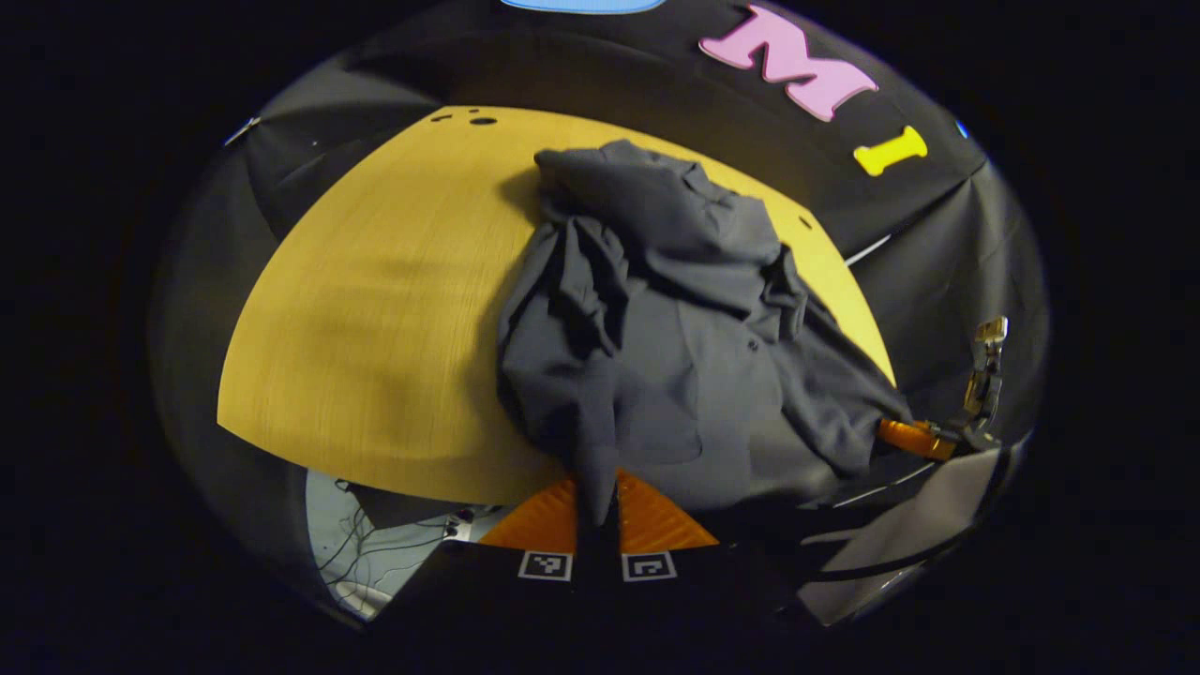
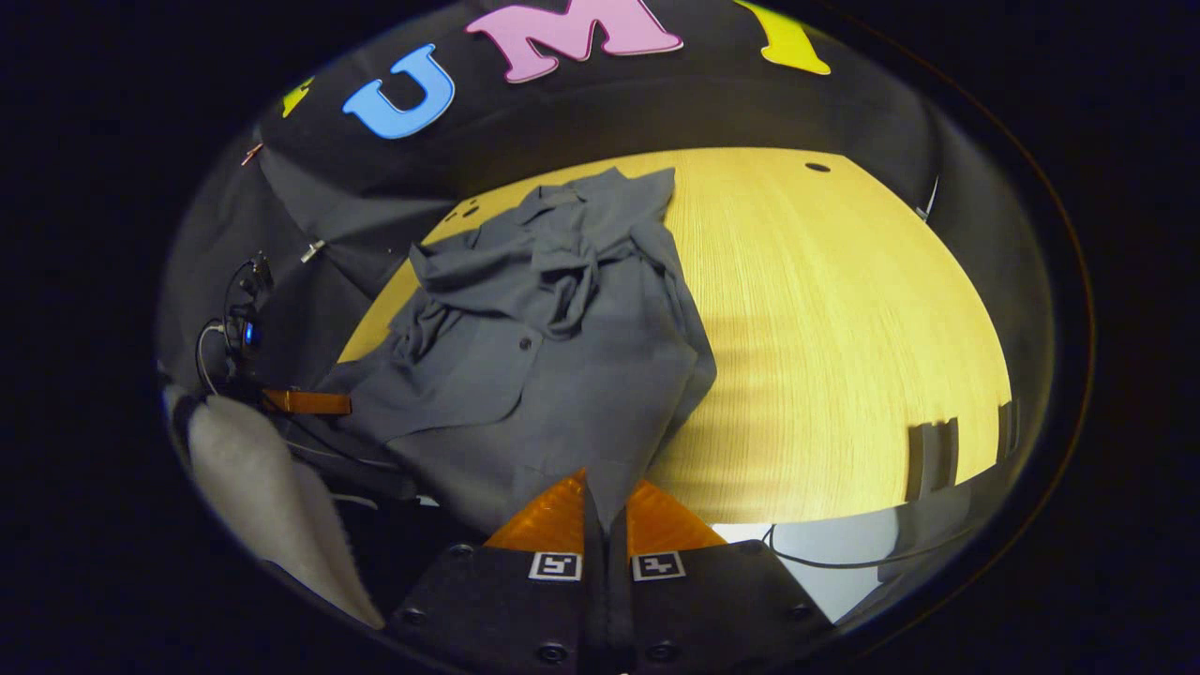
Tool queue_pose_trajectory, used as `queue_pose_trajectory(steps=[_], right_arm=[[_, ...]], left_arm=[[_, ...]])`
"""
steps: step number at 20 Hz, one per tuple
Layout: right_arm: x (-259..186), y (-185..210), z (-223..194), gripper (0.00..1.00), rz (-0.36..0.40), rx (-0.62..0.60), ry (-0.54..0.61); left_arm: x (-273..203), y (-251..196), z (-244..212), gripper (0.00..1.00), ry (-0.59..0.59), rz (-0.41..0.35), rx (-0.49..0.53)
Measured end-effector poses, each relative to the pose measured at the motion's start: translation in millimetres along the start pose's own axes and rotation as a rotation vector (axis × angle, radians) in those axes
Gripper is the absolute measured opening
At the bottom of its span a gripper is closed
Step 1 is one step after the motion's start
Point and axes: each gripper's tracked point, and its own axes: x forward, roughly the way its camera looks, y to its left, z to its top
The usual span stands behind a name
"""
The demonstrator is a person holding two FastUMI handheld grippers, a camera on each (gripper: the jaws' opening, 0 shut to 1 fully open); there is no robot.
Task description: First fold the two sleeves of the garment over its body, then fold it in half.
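Garment: we find the grey shirt [image 1: 675, 337] lying crumpled on the tabletop [image 1: 375, 328], its near hem drawn over the front edge toward us; sleeves bunched over the body near the collar end.
Left gripper [image 1: 596, 516]: jaws narrow, closed on a pinch of hem cloth that runs down between them.
Right gripper [image 2: 605, 516]: jaws likewise narrow, gripping the hem at its other corner.
Reason for hold: we judge both corners are pinched so the cloth can be pulled taut and spread flat before any sleeve fold.
Progress: sleeves not yet laid neatly, in our judgement; halving not begun.
Surface: pale wood-grain tabletop, bare beside the garment, with small dark holes near the far edge.
Room: black cloth walls; cables hang below the near edge.
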Motion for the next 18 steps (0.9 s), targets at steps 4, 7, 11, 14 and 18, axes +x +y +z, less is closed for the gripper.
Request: queue_pose_trajectory(steps=[4, 7, 11, 14, 18], right_arm=[[-11, 12, 54, 0.05, 0.018, -0.008, -0.131], [-17, 22, 95, 0.05, 0.036, -0.018, -0.216], [-23, 31, 143, 0.05, 0.055, -0.011, -0.317], [-24, 39, 178, 0.05, 0.065, 0.001, -0.392], [-20, 40, 230, 0.05, 0.055, -0.005, -0.485]], left_arm=[[-18, -15, 51, 0.05, -0.12, -0.024, 0.001], [-31, -25, 84, 0.05, -0.192, -0.043, 0.011], [-43, -35, 128, 0.06, -0.276, -0.057, 0.017], [-52, -43, 161, 0.05, -0.348, -0.074, 0.029], [-51, -57, 215, 0.05, -0.436, -0.092, 0.043]])
